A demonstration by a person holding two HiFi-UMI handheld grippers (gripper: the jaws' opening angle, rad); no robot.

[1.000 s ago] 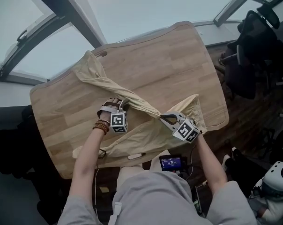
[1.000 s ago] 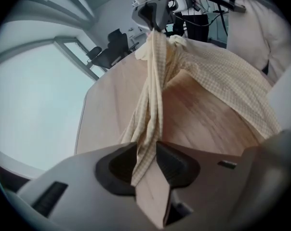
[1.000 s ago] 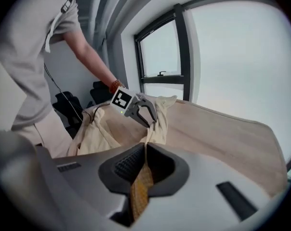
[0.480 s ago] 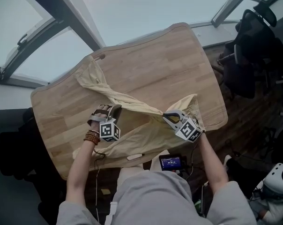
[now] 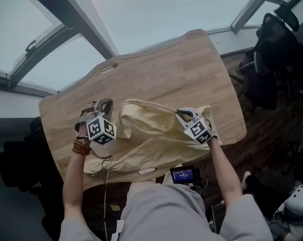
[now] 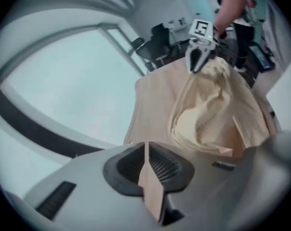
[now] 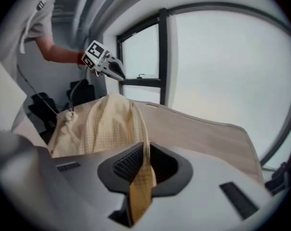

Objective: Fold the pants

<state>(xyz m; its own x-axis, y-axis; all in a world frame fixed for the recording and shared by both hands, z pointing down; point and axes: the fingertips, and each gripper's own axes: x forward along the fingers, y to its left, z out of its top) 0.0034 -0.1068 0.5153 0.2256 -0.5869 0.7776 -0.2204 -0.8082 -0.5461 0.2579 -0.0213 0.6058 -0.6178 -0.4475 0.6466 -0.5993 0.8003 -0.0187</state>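
Note:
Cream-yellow pants [image 5: 151, 134] lie bunched on the near half of the wooden table [image 5: 181, 69]. My left gripper [image 5: 104, 106] is raised over the table's left side, shut on a strip of the pants' cloth [image 6: 149, 186]. From there the fabric runs right in a raised fold [image 6: 203, 114] to my right gripper [image 5: 181, 114]. That gripper is shut on the pants' edge [image 7: 141, 182] near the right end. In the left gripper view the right gripper [image 6: 197, 64] shows beyond the cloth. The right gripper view shows the left gripper [image 7: 117, 72] above the draped fabric [image 7: 104, 124].
Black office chairs [image 5: 272, 59] stand right of the table. A small device with a lit screen [image 5: 183, 174] sits by the person's lap at the near edge. Window frames [image 5: 66, 29] run behind the table's far side. A cable [image 5: 105, 169] hangs from the left hand.
The left gripper has risen and moved left. The pant leg that stretched to the far-left corner has been pulled back into a bunched fold at the middle. The right gripper shifted slightly.

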